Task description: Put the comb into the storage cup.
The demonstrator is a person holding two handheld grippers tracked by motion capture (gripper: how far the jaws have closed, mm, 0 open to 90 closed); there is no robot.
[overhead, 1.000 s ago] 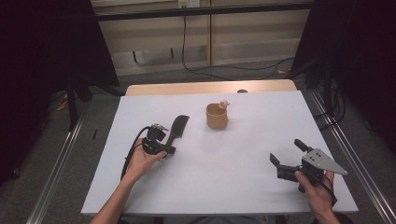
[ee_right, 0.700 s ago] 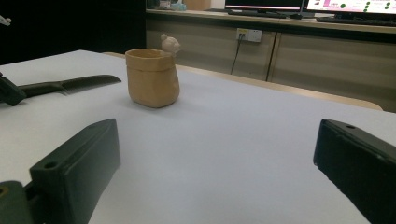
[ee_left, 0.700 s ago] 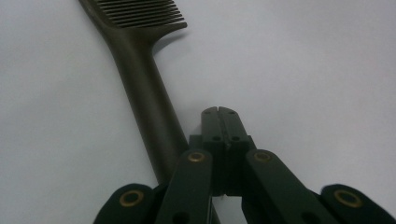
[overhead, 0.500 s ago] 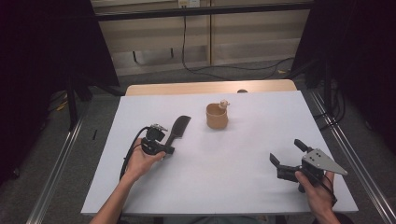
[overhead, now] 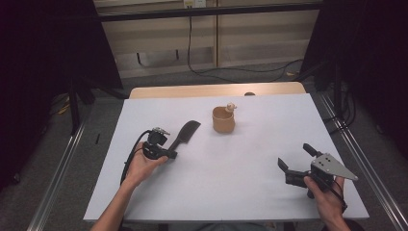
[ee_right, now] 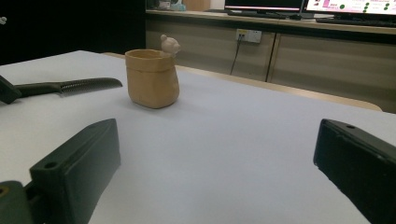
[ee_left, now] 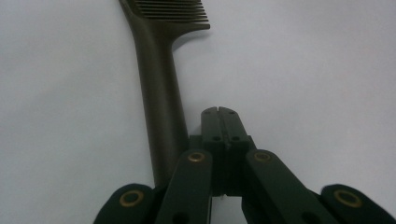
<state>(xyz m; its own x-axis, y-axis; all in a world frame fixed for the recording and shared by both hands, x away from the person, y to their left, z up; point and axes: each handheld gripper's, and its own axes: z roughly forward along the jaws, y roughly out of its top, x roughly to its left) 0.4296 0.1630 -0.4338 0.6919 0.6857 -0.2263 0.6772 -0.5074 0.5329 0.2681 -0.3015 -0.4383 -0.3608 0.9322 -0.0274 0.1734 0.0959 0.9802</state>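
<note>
With the left tongs [ee_left: 222, 112] closed empty beside the comb [ee_left: 161, 98] and the right tongs [overhead: 299, 161] wide open, grasping the comb's handle likely comes next.

matt dark plastic comb [ee_left: 159, 93], smooth tan cup [overhead: 223, 120]

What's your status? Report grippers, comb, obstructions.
Left gripper shut beside comb, not on it. Right gripper open, empty. Cup clear of both.

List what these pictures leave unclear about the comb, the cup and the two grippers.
- Comb: left gripper view, handle end hidden beneath the left gripper; head cut off by the top edge.
- Cup: inside not visible from any view.
- Right gripper: right gripper view, jaws blurred.
</note>
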